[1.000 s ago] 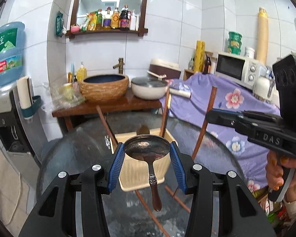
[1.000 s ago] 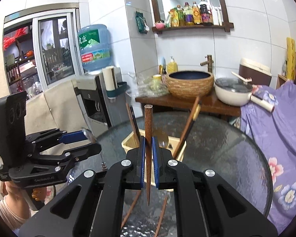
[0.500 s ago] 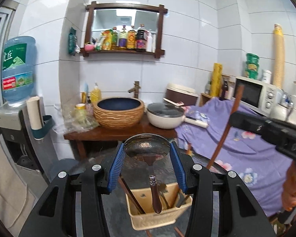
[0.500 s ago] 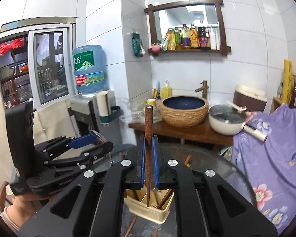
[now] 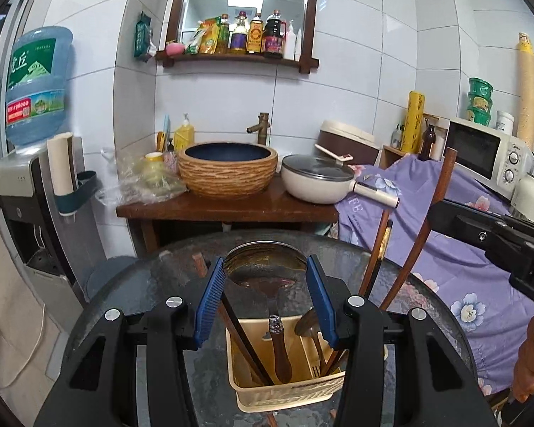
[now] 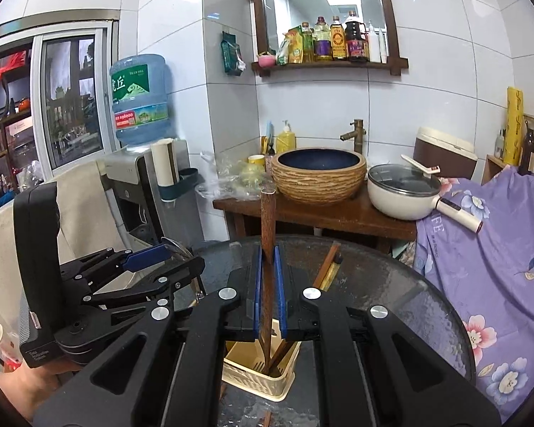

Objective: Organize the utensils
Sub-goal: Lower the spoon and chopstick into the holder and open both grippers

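My left gripper (image 5: 265,297) is shut on the bowl of a metal ladle (image 5: 265,261); its wooden handle (image 5: 280,356) hangs down into the beige utensil basket (image 5: 284,393) on the glass table. My right gripper (image 6: 268,286) is shut on a dark wooden stick (image 6: 268,220), held upright, its lower end inside the basket (image 6: 260,377). Several wooden utensils (image 5: 375,259) stand in the basket. The right gripper's stick shows in the left wrist view (image 5: 430,220). The left gripper shows in the right wrist view (image 6: 149,254).
The round glass table (image 5: 167,284) carries the basket. Behind stand a wooden counter (image 5: 228,210) with a woven basin (image 5: 228,169) and white pot (image 5: 317,179), a water dispenser (image 5: 28,192) at left, and a purple flowered cloth (image 5: 462,249) at right.
Both grippers tipped up and then came down over the basket. The ladle handle and the stick's lower end now reach into the basket.
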Tool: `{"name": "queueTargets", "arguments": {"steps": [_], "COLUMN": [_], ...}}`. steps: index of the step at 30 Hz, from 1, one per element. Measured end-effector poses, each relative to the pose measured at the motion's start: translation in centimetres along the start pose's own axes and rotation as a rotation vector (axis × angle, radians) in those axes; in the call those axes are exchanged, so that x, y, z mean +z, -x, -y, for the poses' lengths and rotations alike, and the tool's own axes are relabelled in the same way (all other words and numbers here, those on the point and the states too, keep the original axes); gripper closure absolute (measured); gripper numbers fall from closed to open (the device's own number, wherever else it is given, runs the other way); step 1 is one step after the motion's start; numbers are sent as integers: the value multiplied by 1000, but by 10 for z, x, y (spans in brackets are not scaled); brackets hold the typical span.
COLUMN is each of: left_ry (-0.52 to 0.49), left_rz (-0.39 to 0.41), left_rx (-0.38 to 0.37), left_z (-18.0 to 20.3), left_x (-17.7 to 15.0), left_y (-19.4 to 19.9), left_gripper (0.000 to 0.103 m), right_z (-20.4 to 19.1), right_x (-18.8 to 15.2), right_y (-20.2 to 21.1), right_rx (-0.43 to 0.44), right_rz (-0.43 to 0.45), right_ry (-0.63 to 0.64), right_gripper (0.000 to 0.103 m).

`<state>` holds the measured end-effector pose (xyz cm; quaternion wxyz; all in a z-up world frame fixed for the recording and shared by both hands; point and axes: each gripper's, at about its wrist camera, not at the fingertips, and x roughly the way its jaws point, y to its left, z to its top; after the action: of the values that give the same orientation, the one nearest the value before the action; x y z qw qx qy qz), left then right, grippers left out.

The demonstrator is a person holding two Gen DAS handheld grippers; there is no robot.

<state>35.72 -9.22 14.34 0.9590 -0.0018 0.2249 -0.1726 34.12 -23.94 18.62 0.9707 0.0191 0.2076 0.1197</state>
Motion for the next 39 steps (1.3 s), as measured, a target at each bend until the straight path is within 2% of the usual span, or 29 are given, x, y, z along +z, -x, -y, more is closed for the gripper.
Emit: {"name": "queueTargets", "arguments": {"steps": [6, 14, 33, 39], "left_ry": [-17, -28, -64, -73], "left_rz": [-27, -66, -88, -38], "left_rx": [12, 9, 17, 16], "left_z": [2, 3, 8, 12], "left_x": [-20, -40, -51, -46], "left_y": [-11, -22, -31, -14], "left_gripper": [57, 57, 56, 44], "right_z": [3, 8, 20, 18], "right_x": [-21, -34, -37, -38], "right_y": [-16, -23, -26, -23], "right_rx": [-3, -13, -63, -86], "right_rz": [-37, -57, -32, -22], "right_ry": [-10, -8, -15, 0], "right_gripper": [95, 95, 95, 93]}}
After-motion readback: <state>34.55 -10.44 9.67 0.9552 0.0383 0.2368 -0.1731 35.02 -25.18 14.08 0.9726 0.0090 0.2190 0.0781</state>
